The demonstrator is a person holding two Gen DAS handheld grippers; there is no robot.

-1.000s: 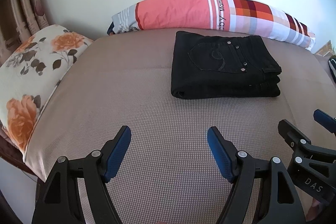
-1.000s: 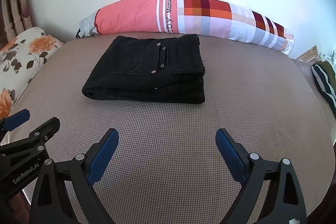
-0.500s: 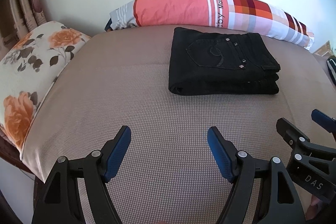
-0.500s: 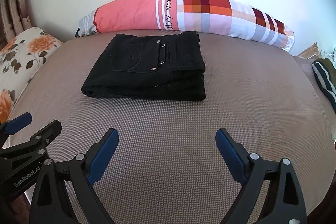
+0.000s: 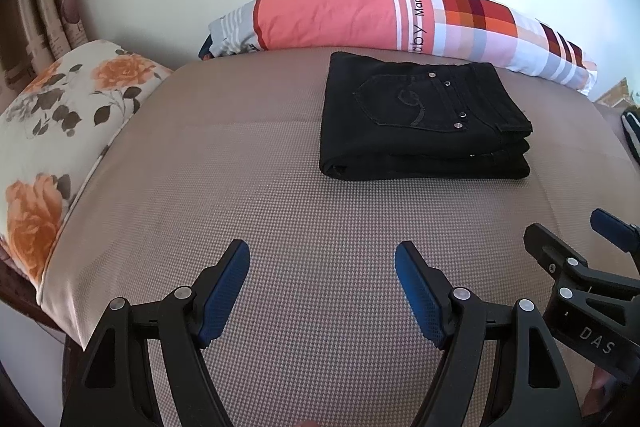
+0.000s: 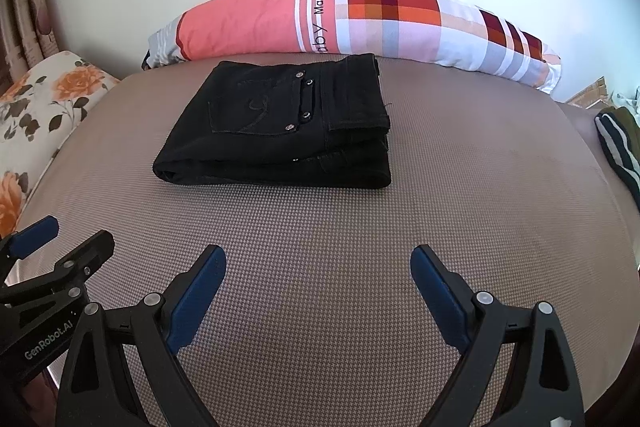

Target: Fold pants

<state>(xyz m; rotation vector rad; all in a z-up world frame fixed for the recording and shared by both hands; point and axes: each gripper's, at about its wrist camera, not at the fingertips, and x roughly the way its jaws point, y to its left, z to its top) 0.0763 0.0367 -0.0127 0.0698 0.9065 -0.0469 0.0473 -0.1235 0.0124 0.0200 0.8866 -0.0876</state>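
Finishing appears to be the step in hand: the black pants (image 6: 280, 131) lie folded in a compact stack on the bed (image 6: 360, 247), near the patterned bolster (image 6: 360, 23). Keep the left gripper (image 5: 322, 291) and right gripper (image 6: 318, 287) spread wide, empty, well apart from the stack; avoid snagging its edges.

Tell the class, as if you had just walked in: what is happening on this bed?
A person holds a two-finger gripper in each hand over a brown mattress. The black jeans already lie folded in a compact stack near the long patchwork bolster pillow. The left gripper and right gripper are both open, holding nothing, and hang short of the jeans without touching them. A floral pillow sits at the left edge. The folding looks done.
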